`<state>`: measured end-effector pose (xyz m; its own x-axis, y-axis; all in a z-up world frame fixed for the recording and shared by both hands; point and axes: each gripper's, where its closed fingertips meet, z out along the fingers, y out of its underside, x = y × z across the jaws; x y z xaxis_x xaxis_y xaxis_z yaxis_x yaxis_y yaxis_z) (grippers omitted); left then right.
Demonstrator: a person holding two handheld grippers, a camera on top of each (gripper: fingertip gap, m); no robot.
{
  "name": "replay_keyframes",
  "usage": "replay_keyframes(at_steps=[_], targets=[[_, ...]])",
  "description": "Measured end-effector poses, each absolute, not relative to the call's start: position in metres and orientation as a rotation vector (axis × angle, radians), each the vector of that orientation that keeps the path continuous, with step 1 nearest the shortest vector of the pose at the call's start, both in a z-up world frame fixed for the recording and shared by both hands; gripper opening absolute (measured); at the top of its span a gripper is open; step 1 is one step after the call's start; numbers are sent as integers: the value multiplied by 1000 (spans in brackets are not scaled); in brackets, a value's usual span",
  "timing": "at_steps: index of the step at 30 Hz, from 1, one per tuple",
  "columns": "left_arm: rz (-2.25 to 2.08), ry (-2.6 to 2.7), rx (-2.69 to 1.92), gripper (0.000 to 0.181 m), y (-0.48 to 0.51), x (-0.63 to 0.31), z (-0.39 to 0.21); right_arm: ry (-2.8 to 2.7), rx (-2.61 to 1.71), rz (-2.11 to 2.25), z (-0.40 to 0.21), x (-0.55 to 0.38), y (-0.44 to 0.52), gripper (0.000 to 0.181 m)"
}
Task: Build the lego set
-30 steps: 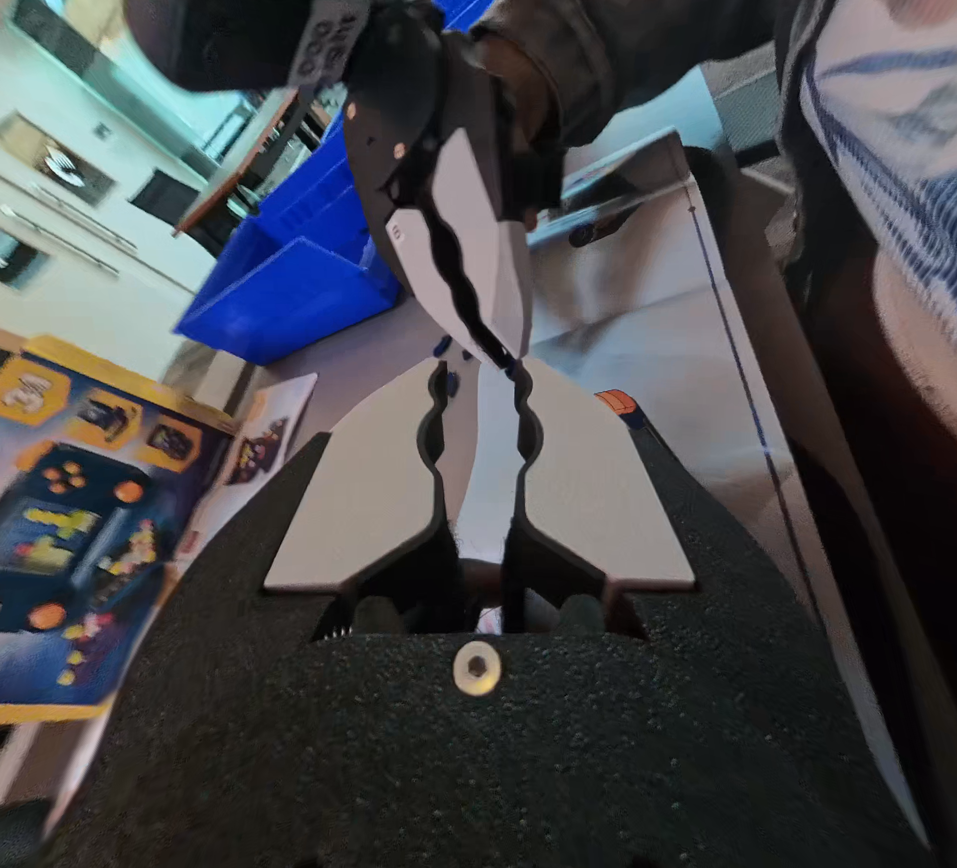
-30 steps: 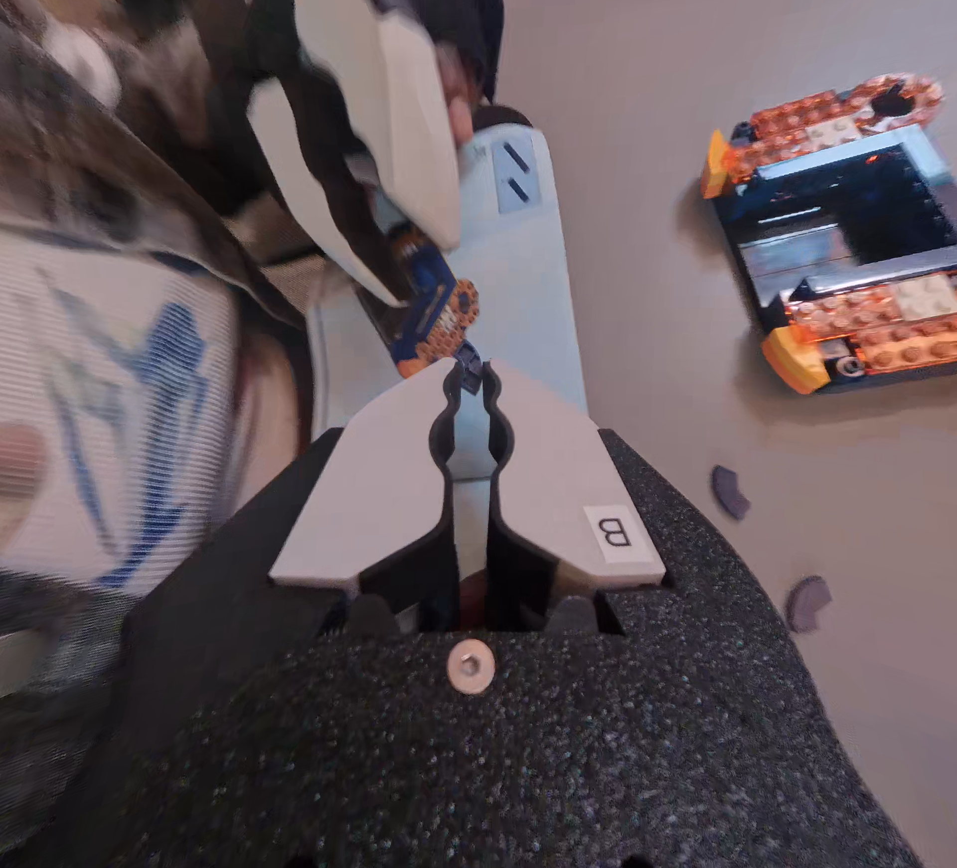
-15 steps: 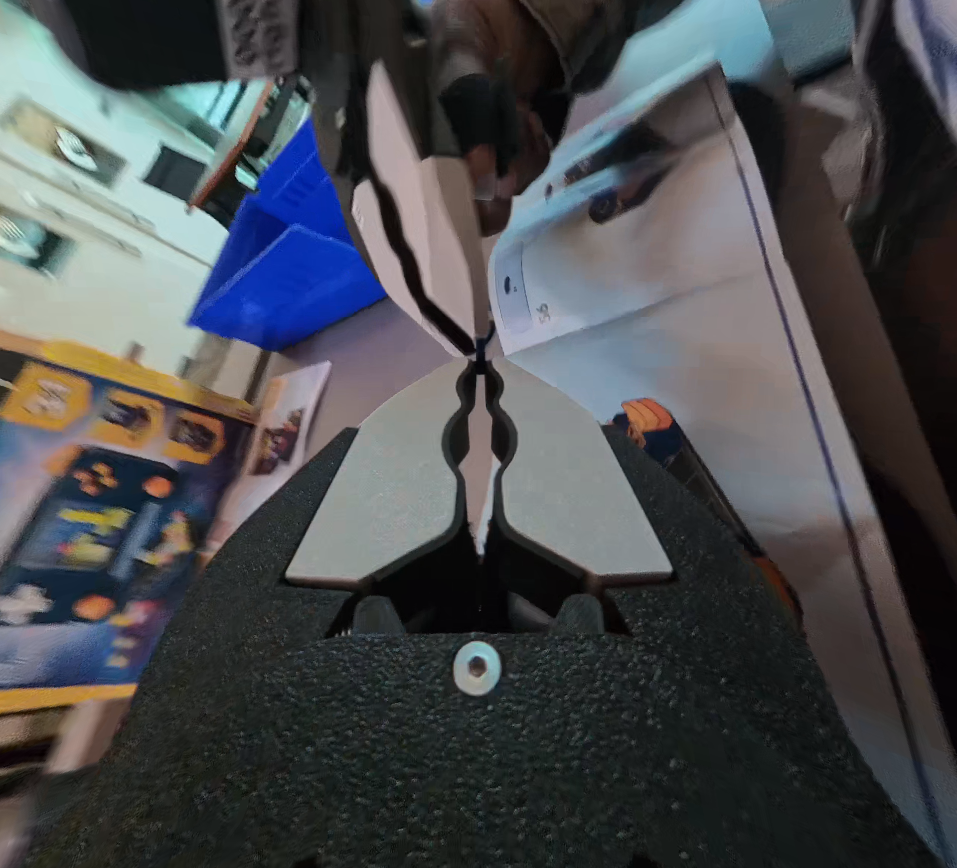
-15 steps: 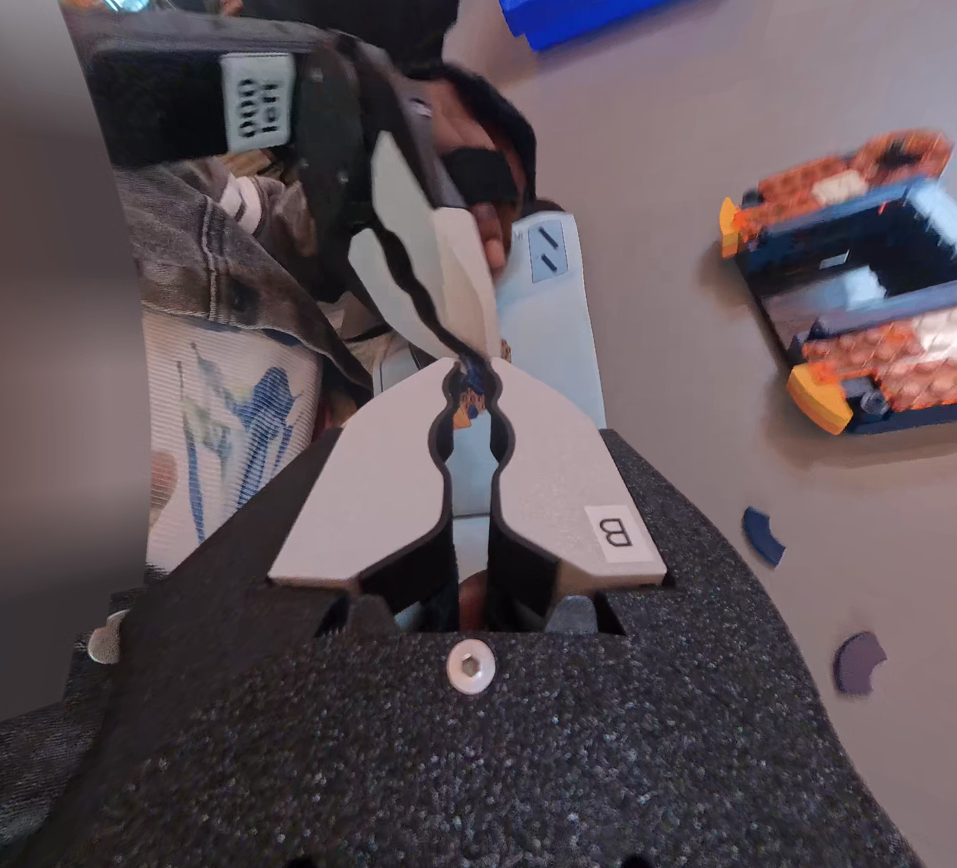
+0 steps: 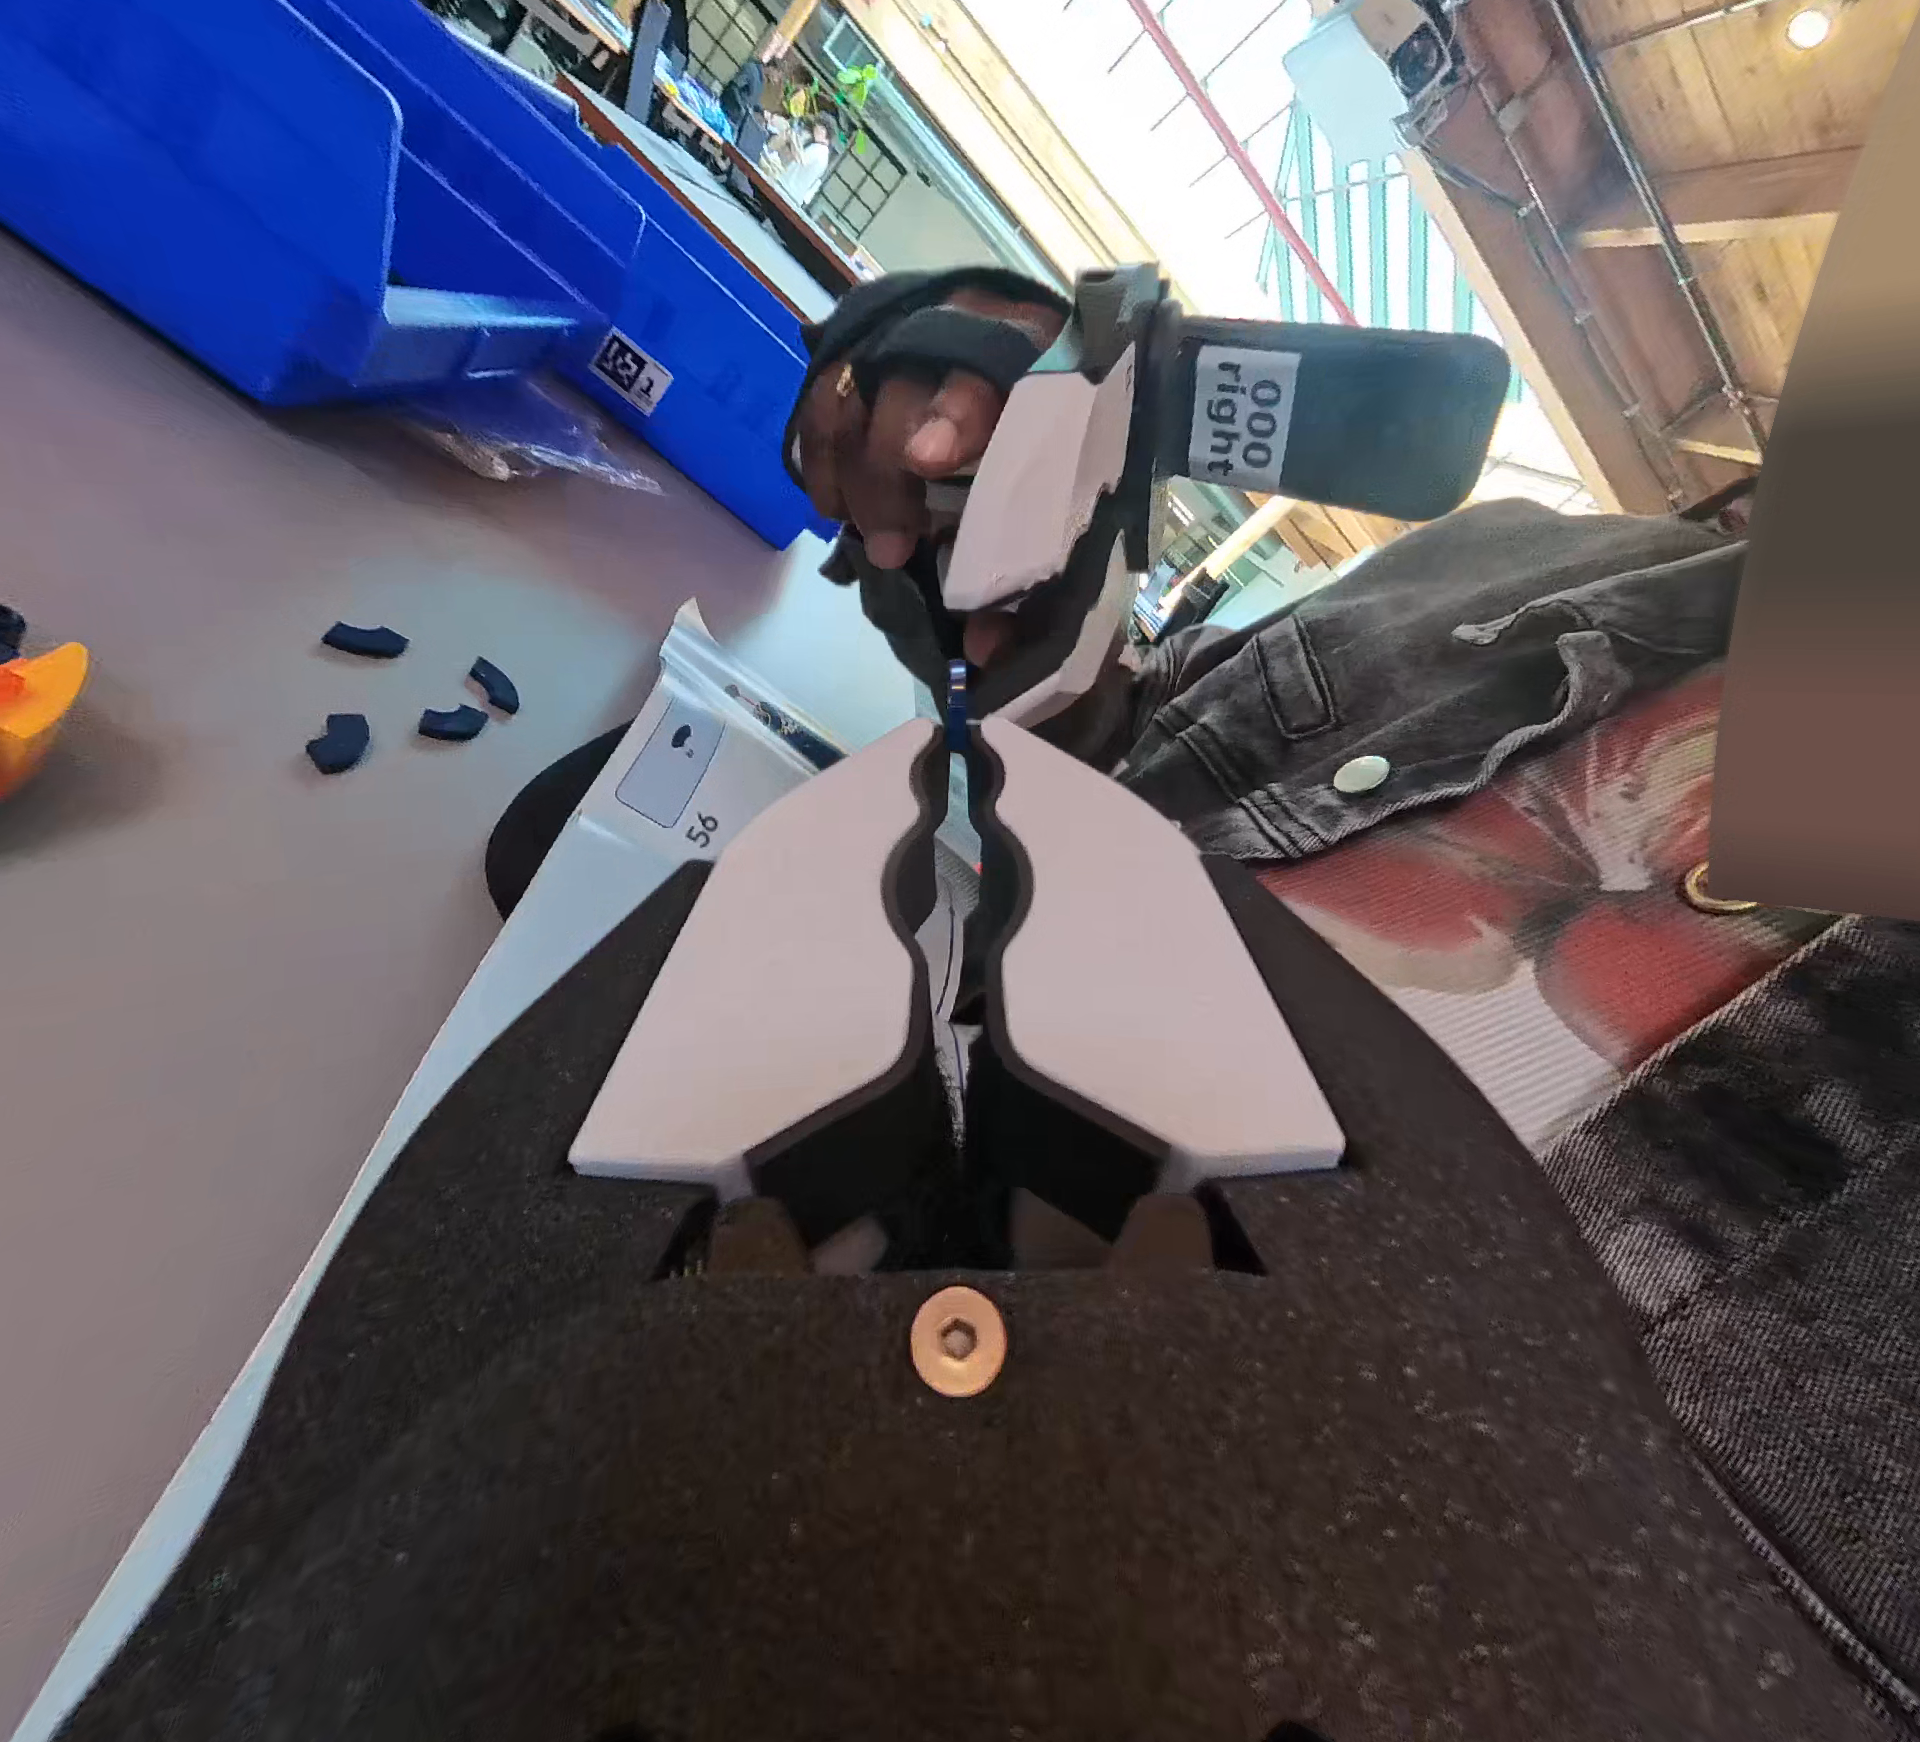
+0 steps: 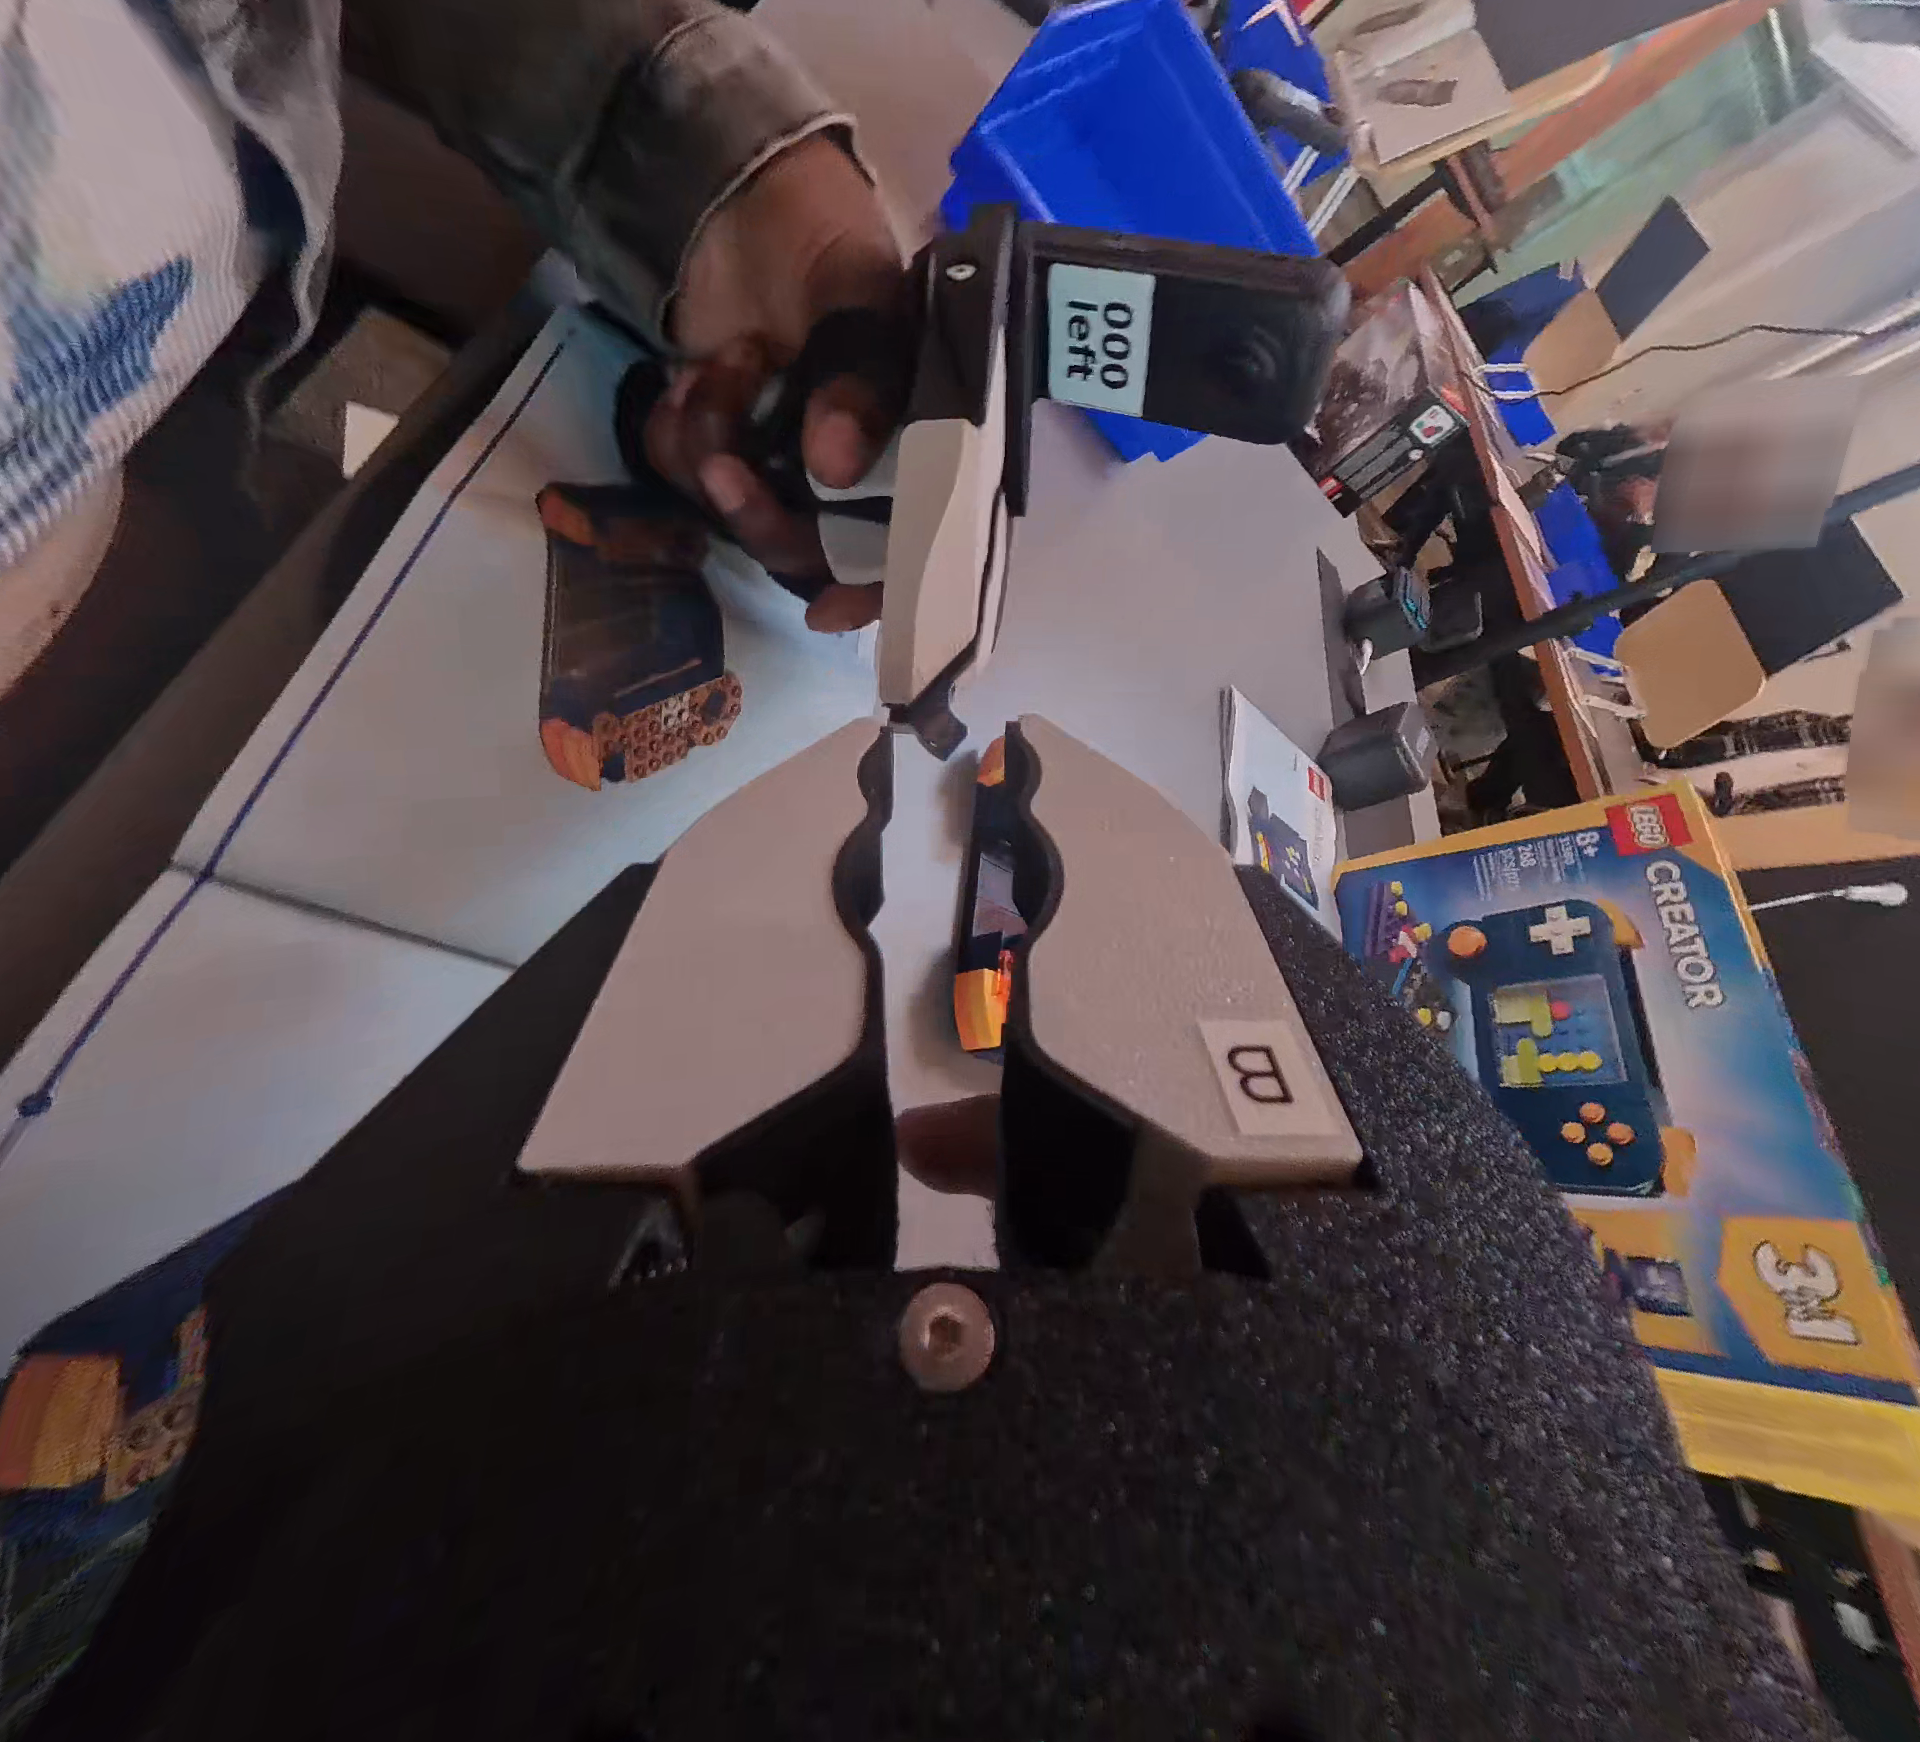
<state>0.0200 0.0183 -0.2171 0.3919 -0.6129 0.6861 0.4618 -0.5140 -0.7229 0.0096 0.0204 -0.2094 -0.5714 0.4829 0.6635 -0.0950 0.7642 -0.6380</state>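
My left gripper [image 5: 958, 728] is shut on a small dark blue lego piece [image 5: 957, 690], pinched at its fingertips and held in the air. My right gripper [image 6: 948, 728] is open, its tips right at the left gripper's tips. In the right wrist view the piece [image 6: 940, 734] shows in the left gripper's tips, close to my right gripper's left finger. A dark blue and orange lego build [image 6: 982, 923] shows through the gap, partly hidden by the right finger. Several loose dark blue curved pieces [image 5: 338, 742] lie on the table.
An open instruction booklet [image 5: 665, 788] lies below the grippers, with a dark blue and orange panel [image 6: 634, 653] on it. The lego box [image 6: 1558, 1048] and a smaller booklet [image 6: 1273, 809] are to the right. Blue bins [image 5: 260, 165] stand at the back. An orange part [image 5: 36, 690] shows at the left edge. Left and right tips are no more than a few centimetres apart.
The left gripper has closed on the small dark blue piece that the right gripper held. The right gripper's jaws have widened. Both views have swung round.
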Motion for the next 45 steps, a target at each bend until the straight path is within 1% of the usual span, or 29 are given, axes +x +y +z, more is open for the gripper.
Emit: replay_keyframes(at_steps=[1,4,8,9,10,12,15,18,22,27,31,36,41,43,45], targets=[[-1336,143,-1647,3,18,21,-218,-2055,-269,779,-211,9,19,19],[-1343,169,-1663,2,18,24,-218,-2081,-242,738,-215,9,18,10],[-1341,205,-1675,4,18,24,-219,-2091,-285,772,-218,10,20,9],[-1324,220,-1673,9,18,23,-218,-2090,-328,791,-219,11,24,9],[-1287,232,-1667,16,18,18,-217,-2091,-388,806,-221,13,32,9],[-1128,245,-1665,22,20,2,-215,-2101,-597,814,-234,16,60,9],[-837,248,-1684,26,20,-29,-214,-2078,-1004,866,-266,30,115,9],[-600,228,-1679,27,14,-57,-210,-2014,-1360,890,-296,48,154,9],[-460,187,-1642,26,7,-80,-204,-1991,-1498,825,-321,58,170,9],[-407,154,-1645,25,7,-94,-205,-2040,-1554,724,-338,58,175,10],[-379,156,-1662,25,10,-96,-209,-2049,-1576,743,-337,58,174,15],[-328,165,-1658,24,14,-103,-210,-2016,-1566,777,-327,62,175,17],[-195,110,-1576,24,18,-130,-207,-1798,-1600,959,-273,68,192,21],[-147,85,-1544,24,20,-140,-209,-1750,-1632,878,-252,79,216,21],[-124,73,-1509,24,22,-145,-211,-1771,-1668,703,-235,95,245,21]])
